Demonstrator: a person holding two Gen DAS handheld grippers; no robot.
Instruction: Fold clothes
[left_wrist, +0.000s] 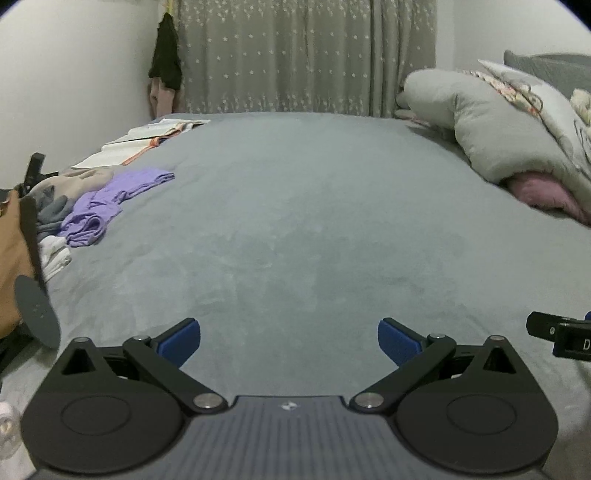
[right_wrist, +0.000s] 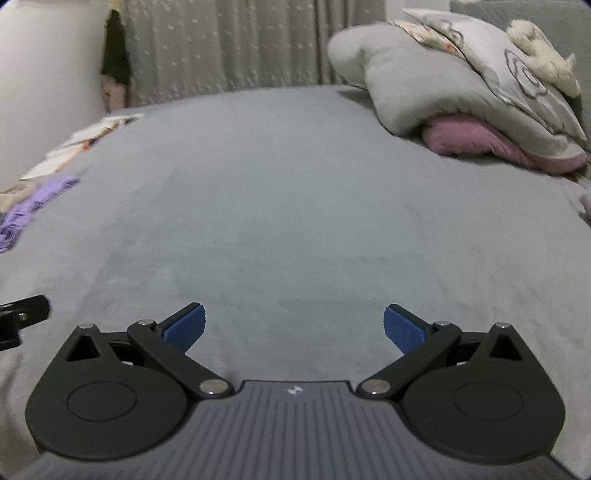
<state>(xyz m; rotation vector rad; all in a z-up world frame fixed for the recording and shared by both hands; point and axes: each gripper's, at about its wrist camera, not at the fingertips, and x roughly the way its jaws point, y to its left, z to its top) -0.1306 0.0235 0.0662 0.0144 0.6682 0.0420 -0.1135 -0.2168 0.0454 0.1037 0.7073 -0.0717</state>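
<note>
The left gripper (left_wrist: 289, 341) hovered over the grey bedspread (left_wrist: 295, 221) with its blue pads spread wide and nothing between them; the right gripper (right_wrist: 294, 326) beside it was equally wide and empty. The clothes lay in a loose heap at about ten o'clock from the left tool, well apart from both, near the bed's left edge: a lilac garment (left_wrist: 110, 203) on top, beige and grey pieces (left_wrist: 55, 195) behind it, something white (left_wrist: 55, 254) nearer. The lilac cloth looked thin, light and limp, likely to sag and bunch, so pinching a hem or corner seemed wisest.
</note>
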